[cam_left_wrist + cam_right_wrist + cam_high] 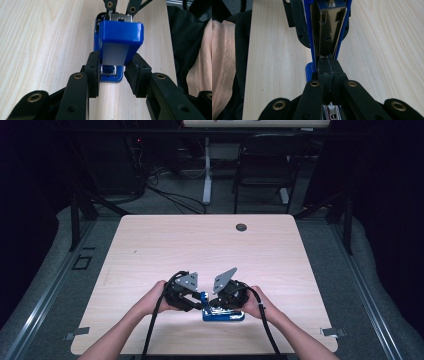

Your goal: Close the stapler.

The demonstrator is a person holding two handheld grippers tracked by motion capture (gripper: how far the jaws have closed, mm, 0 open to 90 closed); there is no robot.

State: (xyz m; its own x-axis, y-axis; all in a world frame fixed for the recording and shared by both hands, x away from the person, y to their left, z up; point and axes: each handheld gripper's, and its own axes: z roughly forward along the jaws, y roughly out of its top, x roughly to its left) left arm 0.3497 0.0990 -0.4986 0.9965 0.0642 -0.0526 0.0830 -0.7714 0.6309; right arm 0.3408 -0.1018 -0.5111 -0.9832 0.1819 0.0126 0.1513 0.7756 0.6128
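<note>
A blue stapler (223,315) lies near the table's front edge with its lid swung up. My left gripper (113,67) is shut on the raised blue lid (121,31), one pad on each side. The blue base (110,78) lies flat below. In the high view my left gripper (199,301) comes in from the left and my right gripper (216,304) from the right, meeting over the stapler. My right gripper (329,68) has its jaws pressed together above the open staple channel (332,111). The lid's metal underside (329,30) stands just beyond. I cannot tell if anything thin sits between its pads.
The light wooden table (200,245) has a round cable grommet (241,227) at the back. A black chair (262,160) and cables stand on the floor beyond. The person's forearm (200,55) lies close along the table's front edge.
</note>
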